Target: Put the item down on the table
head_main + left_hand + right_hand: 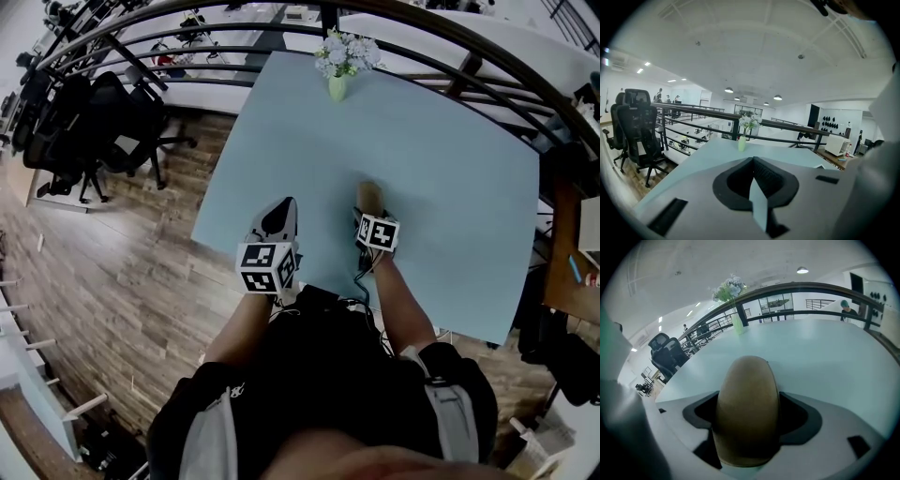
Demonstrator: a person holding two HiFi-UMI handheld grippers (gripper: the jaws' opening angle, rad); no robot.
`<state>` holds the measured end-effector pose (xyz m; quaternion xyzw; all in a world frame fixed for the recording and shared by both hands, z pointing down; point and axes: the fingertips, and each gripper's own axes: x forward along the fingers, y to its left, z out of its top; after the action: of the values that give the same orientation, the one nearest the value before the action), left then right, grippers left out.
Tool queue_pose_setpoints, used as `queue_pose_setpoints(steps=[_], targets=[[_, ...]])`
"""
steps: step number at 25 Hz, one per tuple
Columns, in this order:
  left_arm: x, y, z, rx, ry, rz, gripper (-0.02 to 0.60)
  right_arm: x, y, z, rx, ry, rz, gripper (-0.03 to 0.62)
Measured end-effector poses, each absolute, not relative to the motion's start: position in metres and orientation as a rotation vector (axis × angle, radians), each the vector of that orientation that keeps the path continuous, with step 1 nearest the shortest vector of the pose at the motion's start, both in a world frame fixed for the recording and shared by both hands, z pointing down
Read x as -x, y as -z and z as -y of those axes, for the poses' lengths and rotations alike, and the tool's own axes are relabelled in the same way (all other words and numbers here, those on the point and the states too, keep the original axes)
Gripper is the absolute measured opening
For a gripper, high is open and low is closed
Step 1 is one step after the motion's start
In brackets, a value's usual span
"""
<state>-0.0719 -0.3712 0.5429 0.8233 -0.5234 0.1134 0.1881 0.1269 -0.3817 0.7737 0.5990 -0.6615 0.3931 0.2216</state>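
Right gripper (367, 214) jaws clamp a brown oblong item (747, 408); left gripper (279, 214) jaws are together, empty. Lower it onto the counter (450, 187) before releasing.

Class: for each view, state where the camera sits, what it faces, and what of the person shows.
Head view: on the person's head, steeply down at the table; forearms, torso, left gripper and right gripper show.
Left gripper view: on the left gripper, along its shut, empty jaws toward the flower vase.
Right gripper view: on the right gripper, along jaws shut on the brown item, toward that vase.
Shared: all three show table and vase.
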Motion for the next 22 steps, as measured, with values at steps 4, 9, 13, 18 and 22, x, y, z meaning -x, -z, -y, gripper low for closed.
queue_pose_setpoints(steps=[4, 9, 13, 18, 22], targets=[[0.075, -0.54, 0.37, -2.311, -0.317, 1.487, 0.014, -0.125, -0.774, 0.384, -1.632, -1.059, 1.833, 0.394], [0.079, -0.533, 0.37, -2.32, -0.296, 1.497, 0.014, -0.121, -0.761, 0.389, -1.67, -1.01, 1.875, 0.405], [0.078, -0.526, 0.37, -2.336, -0.273, 1.495, 0.014, -0.117, -0.744, 0.394, -1.701, -0.968, 1.916, 0.401], [0.073, -0.52, 0.372, -2.36, -0.245, 1.478, 0.014, -0.126, -0.701, 0.4, -1.86, -0.882, 2.016, 0.249], [0.064, -0.514, 0.375, -2.395, -0.222, 1.45, 0.014, -0.136, -0.657, 0.402, -1.991, -0.778, 2.096, 0.126]])
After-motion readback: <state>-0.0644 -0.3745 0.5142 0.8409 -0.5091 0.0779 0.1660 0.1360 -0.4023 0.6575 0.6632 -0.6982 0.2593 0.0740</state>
